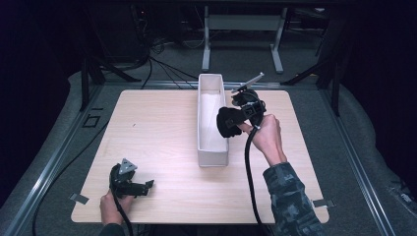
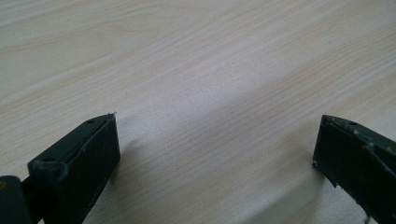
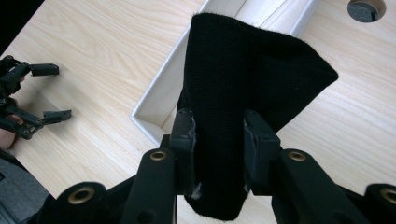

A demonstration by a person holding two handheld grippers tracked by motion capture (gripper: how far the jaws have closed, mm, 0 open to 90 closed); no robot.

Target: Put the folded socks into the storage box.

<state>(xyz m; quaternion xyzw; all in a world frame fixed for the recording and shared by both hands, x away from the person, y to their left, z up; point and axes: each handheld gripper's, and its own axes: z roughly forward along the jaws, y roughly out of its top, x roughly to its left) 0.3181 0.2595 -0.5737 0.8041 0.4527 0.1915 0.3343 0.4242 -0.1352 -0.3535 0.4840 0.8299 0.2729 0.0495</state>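
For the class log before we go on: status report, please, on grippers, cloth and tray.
Right gripper shut on black cloth, held over white tray rim. Left gripper open, resting on table. Nothing in the way.

We see a light wooden table (image 1: 157,128) standing on grey carpet. A long white open box (image 1: 212,156) sits lengthwise on it, right of centre. Our left gripper (image 1: 145,187) rests at the near-left corner.
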